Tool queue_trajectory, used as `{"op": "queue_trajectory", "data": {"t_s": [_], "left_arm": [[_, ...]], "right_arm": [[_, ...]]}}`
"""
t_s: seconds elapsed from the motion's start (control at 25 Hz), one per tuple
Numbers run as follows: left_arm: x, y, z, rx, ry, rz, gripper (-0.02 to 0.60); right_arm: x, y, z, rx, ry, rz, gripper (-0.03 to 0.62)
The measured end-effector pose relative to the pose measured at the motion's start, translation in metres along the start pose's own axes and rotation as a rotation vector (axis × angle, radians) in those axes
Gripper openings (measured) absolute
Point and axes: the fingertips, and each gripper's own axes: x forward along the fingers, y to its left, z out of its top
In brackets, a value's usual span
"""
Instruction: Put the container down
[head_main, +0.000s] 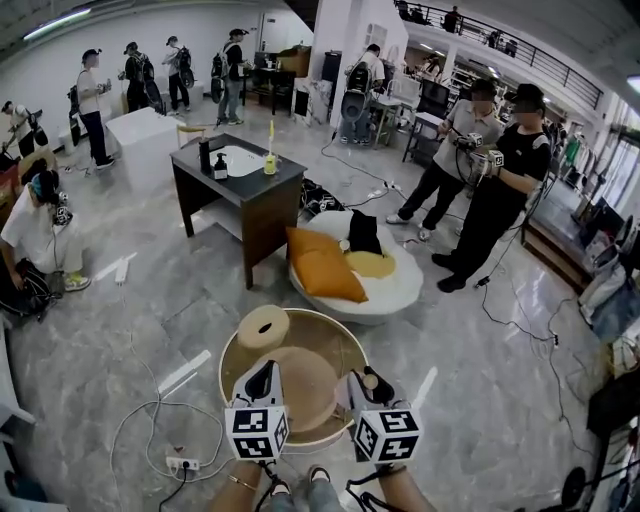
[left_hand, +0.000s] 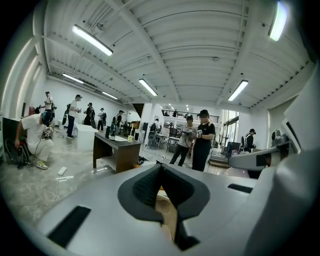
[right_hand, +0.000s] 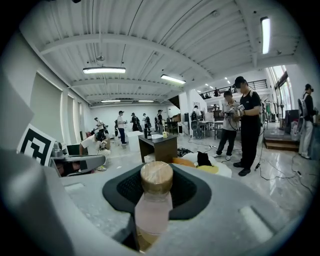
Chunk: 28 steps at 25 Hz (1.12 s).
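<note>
Now right gripper (right_hand: 156, 182) clamped on clear pale-pink plastic bottle (right_hand: 152, 212), tan round cap; left gripper (left_hand: 161, 172) jaws together, above round tan wooden tray (head_main: 340, 345).

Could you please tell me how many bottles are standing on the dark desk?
3. On the desk, a black bottle stands at the left end, a pump bottle is right beside it, and a yellow bottle stands toward the right. Smaller ones could go unseen.

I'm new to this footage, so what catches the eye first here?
A small bottle with a tan cap, clamped in the right gripper, dominates that gripper's view. Beside it the left gripper hangs over a round wooden table with a pale roll at its far left edge.
</note>
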Motion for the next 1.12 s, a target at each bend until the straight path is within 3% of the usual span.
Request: {"op": "queue_trajectory", "data": {"t_s": [0.28, 0.64, 1.12], "left_arm": [[0.02, -0.014, -0.008, 0.007, 0.034, -0.008, 0.002], [0.044, -0.029, -0.042, 0.014, 0.108, -0.039, 0.002], [0.077, -0.037, -0.114, -0.009, 0.203, -0.087, 0.002]], "right_arm": [[0.013, -0.016, -0.001, 0.015, 0.015, 0.016, 0.12], [0.021, -0.047, -0.027, 0.049, 0.057, -0.026, 0.12], [0.046, -0.082, -0.085, 0.106, 0.119, -0.076, 0.12]]}}
